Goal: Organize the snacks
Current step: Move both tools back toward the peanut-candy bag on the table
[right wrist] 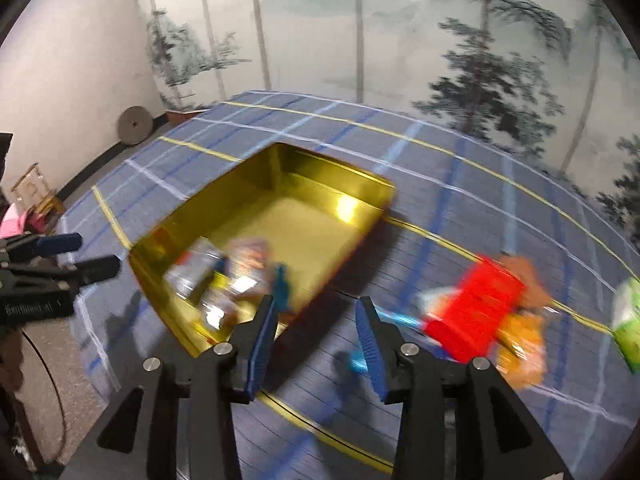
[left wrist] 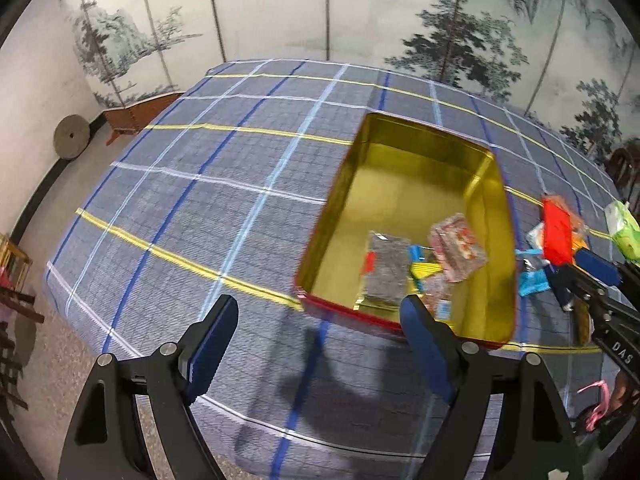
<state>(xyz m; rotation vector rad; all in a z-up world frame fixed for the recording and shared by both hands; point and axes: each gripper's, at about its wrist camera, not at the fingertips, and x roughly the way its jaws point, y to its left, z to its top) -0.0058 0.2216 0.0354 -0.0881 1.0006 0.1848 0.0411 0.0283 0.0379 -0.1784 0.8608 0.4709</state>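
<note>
An open gold tin point(left wrist: 404, 168) point(right wrist: 296, 220) with red outer walls sits on the plaid tablecloth. In its near end lie several snacks, among them a silver packet point(left wrist: 384, 272) and a pink packet point(left wrist: 456, 248). A small blue packet point(right wrist: 282, 284) shows blurred at the tin's near edge. To the right of the tin, loose snacks are piled: a red box point(left wrist: 556, 236) point(right wrist: 476, 312), orange packets point(right wrist: 524, 344), a green packet point(left wrist: 622, 228) point(right wrist: 628, 320). My left gripper point(left wrist: 318, 302) point(right wrist: 86, 254) stands wide open at the tin's near left corner. My right gripper point(right wrist: 317, 304) point(left wrist: 576, 276) is open and holds nothing, between tin and pile.
The tablecloth point(left wrist: 192, 200) covers the table left of and behind the tin. A painted folding screen point(left wrist: 320, 8) stands behind the table. A round stone disc point(left wrist: 72, 137) leans on the left wall. Wooden furniture point(left wrist: 12, 280) stands on the floor at the left.
</note>
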